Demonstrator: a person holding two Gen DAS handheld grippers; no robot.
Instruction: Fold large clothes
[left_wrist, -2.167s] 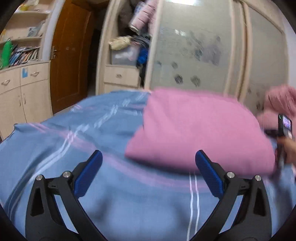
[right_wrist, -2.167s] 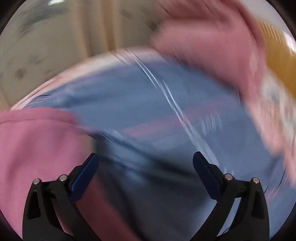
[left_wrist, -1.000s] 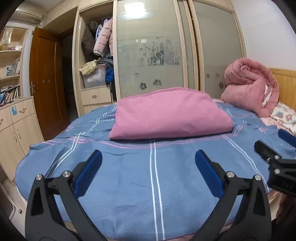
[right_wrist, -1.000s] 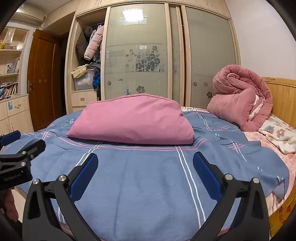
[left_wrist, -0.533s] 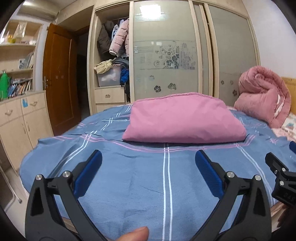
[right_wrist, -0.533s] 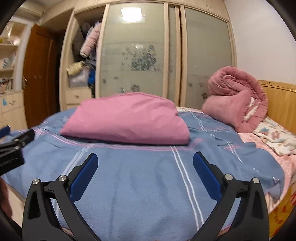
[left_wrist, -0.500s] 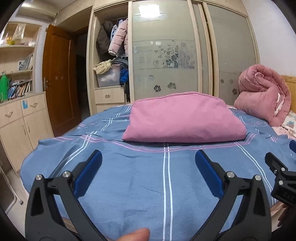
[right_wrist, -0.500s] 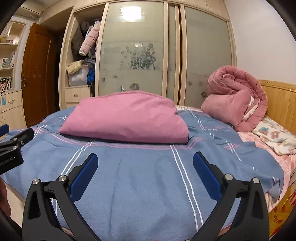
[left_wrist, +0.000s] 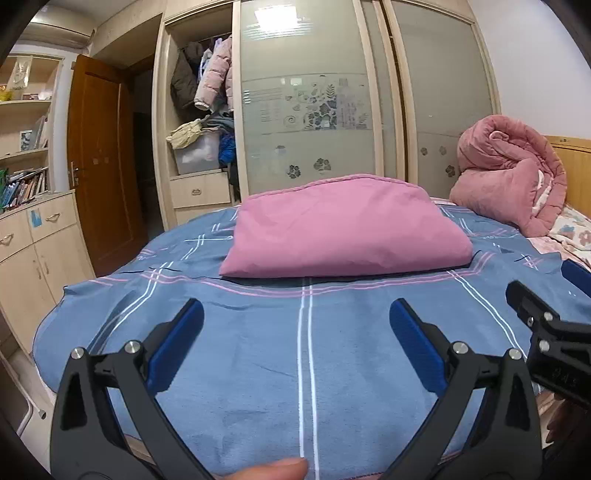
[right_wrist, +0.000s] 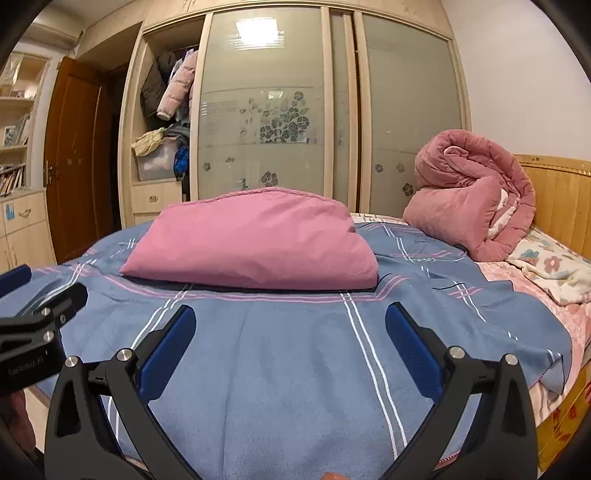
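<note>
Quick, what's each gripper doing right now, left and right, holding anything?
Left gripper: open, holding nothing, above the blue blanket.
Right gripper: open, holding nothing, also over the blanket.

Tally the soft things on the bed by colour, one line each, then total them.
Pink: 2, the folded pink garment and the rolled pink quilt
Blue: 1, the striped blue blanket
Floral cream: 1, the floral cloth
Total: 4
</note>
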